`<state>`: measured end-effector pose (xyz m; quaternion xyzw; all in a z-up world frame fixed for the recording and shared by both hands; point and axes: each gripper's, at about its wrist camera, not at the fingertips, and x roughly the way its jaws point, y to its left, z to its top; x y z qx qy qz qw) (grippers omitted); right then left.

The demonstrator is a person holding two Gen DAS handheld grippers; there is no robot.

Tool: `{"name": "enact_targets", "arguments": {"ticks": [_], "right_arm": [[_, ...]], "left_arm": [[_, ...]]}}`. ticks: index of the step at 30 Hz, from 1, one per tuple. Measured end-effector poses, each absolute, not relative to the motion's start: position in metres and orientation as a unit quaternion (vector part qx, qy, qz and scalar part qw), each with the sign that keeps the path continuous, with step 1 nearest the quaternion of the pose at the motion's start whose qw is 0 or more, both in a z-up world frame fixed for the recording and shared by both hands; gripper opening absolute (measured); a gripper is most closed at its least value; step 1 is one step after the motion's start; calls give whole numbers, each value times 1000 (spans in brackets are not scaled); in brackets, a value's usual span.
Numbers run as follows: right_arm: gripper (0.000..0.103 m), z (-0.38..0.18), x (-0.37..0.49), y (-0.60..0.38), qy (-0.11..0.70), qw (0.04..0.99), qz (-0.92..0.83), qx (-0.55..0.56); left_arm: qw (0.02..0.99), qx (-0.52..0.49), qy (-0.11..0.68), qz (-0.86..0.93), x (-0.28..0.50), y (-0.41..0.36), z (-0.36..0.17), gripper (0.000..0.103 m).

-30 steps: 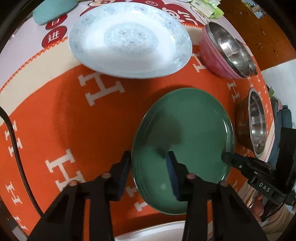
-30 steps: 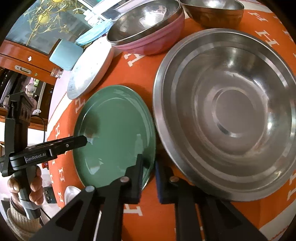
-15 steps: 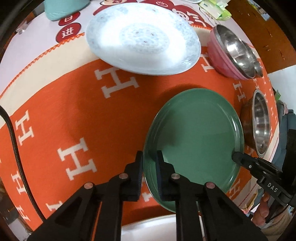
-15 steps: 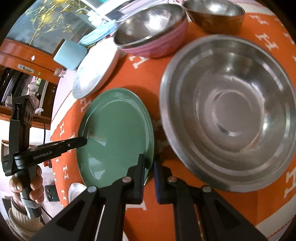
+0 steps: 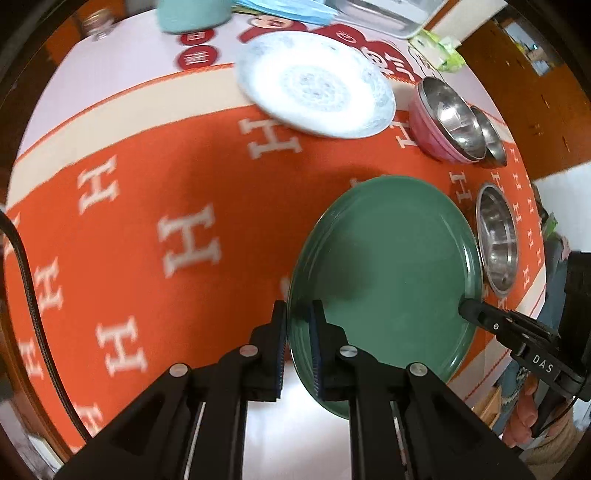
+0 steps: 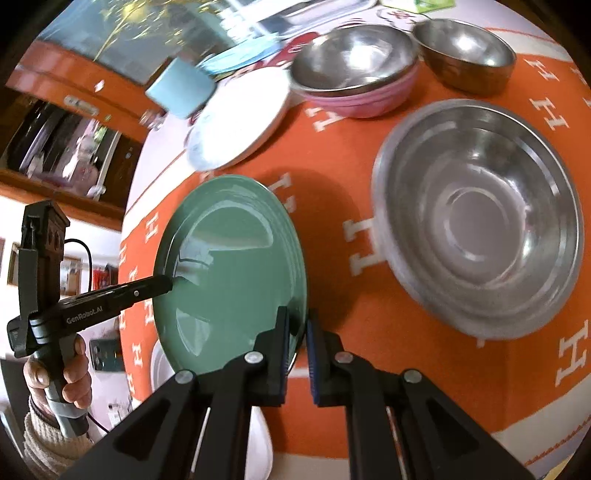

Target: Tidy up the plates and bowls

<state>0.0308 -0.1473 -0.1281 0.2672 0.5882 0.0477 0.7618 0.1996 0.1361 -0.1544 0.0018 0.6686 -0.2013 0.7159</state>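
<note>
A green plate [image 5: 388, 280] is held off the orange cloth by both grippers on opposite rims. My left gripper [image 5: 298, 325] is shut on its left rim. My right gripper [image 6: 297, 332] is shut on its right rim; the plate also shows in the right wrist view [image 6: 229, 273]. A white patterned plate [image 5: 314, 85] lies further back, also in the right wrist view [image 6: 240, 118]. A pink bowl [image 5: 432, 125] holds a steel bowl [image 6: 351, 59]. A large steel bowl [image 6: 480, 218] lies to the right.
A bronze steel bowl [image 6: 465, 51] stands behind the large one. A teal box [image 6: 181, 88] and a metal tray [image 5: 384, 14] sit at the table's back. A white dish [image 6: 258, 454] shows below the plate at the near edge.
Both grippers have lifted the green plate up and toward the near edge; the table's objects appear smaller and farther away. The left gripper closed on the rim a second ago.
</note>
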Motion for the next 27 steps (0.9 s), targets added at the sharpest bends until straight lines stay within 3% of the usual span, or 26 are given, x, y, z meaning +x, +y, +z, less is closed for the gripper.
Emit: {"name": "enact_targets", "arguments": {"ticks": [8,18,27], "right_arm": [[8,-112,14,-96,609,755,125,208],[8,-135,-4,-35,649,722,199,132],[9,-161,-5,-17,672,706,196,108]], "left_arm": [[728,-52,670,-139,119,206,-133,9],[705,-136,694,-52,28,267,-171,9],[714,-143,685,-26,4,281,-190,10]]}}
